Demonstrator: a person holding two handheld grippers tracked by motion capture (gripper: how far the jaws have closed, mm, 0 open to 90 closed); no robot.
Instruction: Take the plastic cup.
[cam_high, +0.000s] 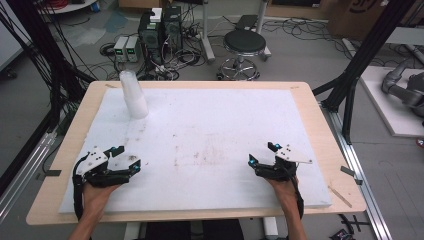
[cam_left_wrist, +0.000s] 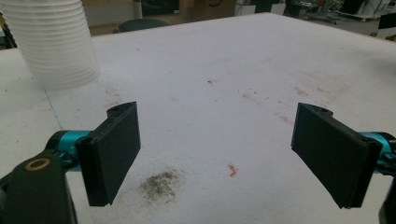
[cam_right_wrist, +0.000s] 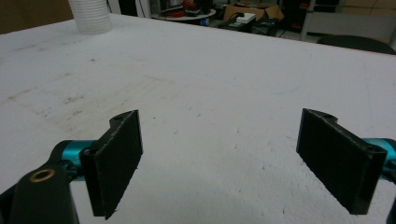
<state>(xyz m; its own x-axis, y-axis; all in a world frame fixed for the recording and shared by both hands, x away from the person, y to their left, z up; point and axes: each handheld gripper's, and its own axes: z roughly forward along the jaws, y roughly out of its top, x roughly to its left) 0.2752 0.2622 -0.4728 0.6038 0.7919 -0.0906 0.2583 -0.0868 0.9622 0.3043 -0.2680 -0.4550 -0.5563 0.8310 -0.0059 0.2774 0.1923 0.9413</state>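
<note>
Resting near the front edge of the worktop (cam_high: 320, 150), 2 hand-held grippers are seen in the high view, each carried by a hand entering from the bottom. The left gripper (cam_high: 126, 156) lies at the front left of the white foam sheet (cam_high: 215, 135) that covers the worktop; the right gripper (cam_high: 263, 154) lies at the front right. They are well apart from each other.

In the left gripper view, the jaws of the left gripper (cam_left_wrist: 217, 154) are held wide apart with nothing between them. Under them, bare foam sheet (cam_left_wrist: 261, 70) is seen, marked by a dark smudge (cam_left_wrist: 161, 185) and a small orange fleck (cam_left_wrist: 232, 171).

In the right gripper view, the jaws of the right gripper (cam_right_wrist: 219, 158) are likewise spread wide and are empty, above lightly stained foam sheet (cam_right_wrist: 224, 74).

A stack of translucent white plastic cups (cam_high: 133, 95) is recorded upright, mouth down, at the far left of the foam sheet, well apart from both grippers. It is nearer to the left gripper, and its ribbed stack (cam_left_wrist: 53, 42) appears at the upper left of the left gripper view. In the right gripper view the stack (cam_right_wrist: 91, 15) is seen far off at the top left.

A black round stool (cam_high: 244, 42) and computer units (cam_high: 160, 30) with cables are noted on the floor beyond the worktop.
</note>
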